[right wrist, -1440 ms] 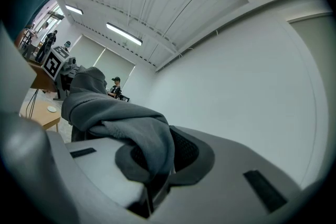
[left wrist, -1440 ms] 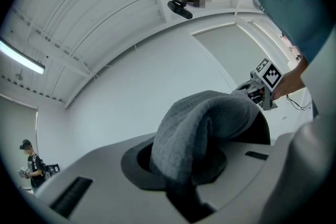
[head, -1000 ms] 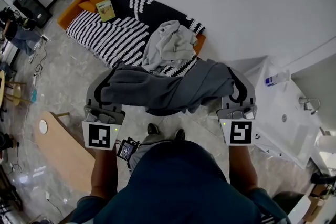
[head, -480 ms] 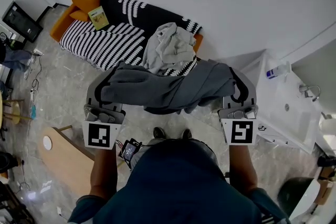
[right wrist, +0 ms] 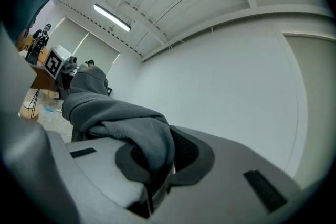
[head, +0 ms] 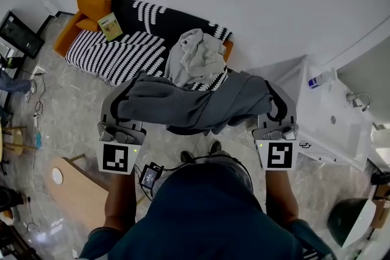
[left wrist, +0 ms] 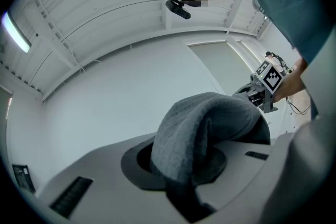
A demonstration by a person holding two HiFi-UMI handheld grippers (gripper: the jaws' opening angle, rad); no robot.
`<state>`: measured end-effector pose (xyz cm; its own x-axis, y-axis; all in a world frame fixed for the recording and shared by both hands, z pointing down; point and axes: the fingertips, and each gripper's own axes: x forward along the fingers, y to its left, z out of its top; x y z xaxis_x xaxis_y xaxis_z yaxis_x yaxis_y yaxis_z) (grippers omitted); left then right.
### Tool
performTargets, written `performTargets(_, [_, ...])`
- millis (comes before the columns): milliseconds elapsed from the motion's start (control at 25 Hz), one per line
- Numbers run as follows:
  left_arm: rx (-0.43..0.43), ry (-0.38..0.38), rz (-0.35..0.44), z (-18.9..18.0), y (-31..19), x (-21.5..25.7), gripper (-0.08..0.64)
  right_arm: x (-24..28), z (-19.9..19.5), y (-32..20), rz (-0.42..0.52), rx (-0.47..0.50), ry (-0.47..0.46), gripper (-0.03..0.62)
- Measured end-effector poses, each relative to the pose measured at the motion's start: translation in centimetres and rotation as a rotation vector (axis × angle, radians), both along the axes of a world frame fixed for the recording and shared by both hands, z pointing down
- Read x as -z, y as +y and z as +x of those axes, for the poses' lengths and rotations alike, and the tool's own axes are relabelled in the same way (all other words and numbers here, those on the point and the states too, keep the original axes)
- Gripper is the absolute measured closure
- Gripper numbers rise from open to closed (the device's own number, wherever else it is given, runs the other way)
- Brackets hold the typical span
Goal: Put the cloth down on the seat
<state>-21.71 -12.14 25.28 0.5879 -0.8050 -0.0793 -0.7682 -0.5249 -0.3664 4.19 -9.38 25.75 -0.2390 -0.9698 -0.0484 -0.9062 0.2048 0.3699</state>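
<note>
Holding a grey cloth (head: 195, 105) slung between both sets of tongs, the person stands right in front of the sofa (head: 122, 55), and that cloth is up in the air between the two tools, not lying on the seat. Left tongs (left wrist: 181, 194) are clenched on one end: the left gripper view has ribbed grey fabric bulging up out of the closed jaws and arching away toward the other tool. Right tongs (right wrist: 152, 183) are clamped on the opposite end, a fold of the same fabric pinched down between the closed jaws, the rest draped off toward the left of that view. From the head view the cloth sags a little in the middle and bunches thicker on the left-hand side, hiding the tips of both tools. Beyond it, the sofa wears a black-and-white striped cover, with orange cushions (head: 91, 2) at its far end and a small booklet (head: 109, 26) lying beside them. A pale crumpled garment (head: 196, 58) is heaped on the near end of the seat, just past the held cloth. Over on the right there's a white washbasin unit (head: 329, 125) with a bottle (head: 318, 80) on it and a tap (head: 358, 98). Down at the left, a wooden panel (head: 73, 186) stands on the pale stone floor (head: 79, 106).
</note>
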Motion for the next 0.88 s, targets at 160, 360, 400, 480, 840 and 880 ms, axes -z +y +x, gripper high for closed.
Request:
performTargets(160, [0.007,-0.005,-0.019,0.6,-0.7,-0.6,0.502,-0.2,0.8,-1.1,-0.017,-0.003,-0.001,0.561])
performTargets(360, [0.023,-0.010,-0.032,1.5,-1.9,-0.9,0.502,-0.4,1.4,-2.8,-0.022,0.027,-0.002,0.561])
performTargets(400, [0.029,-0.007,-0.032,1.7,-2.2,-0.9,0.502,-0.4,1.6,-3.1,-0.026,0.032,-0.003,0.561])
performTargets(480, [0.036,-0.004,-0.030,2.5,-2.9,-0.9,0.502,-0.3,2.4,-3.9,-0.026,0.043,-0.002,0.561])
performTargets(840, [0.082,-0.022,-0.020,6.6,-4.8,-0.6,0.502,-0.4,6.3,-7.3,-0.009,0.096,-0.017,0.561])
performTargets(880, [0.089,-0.022,-0.018,6.9,-5.0,-0.7,0.502,-0.4,6.5,-7.5,-0.007,0.104,-0.018,0.561])
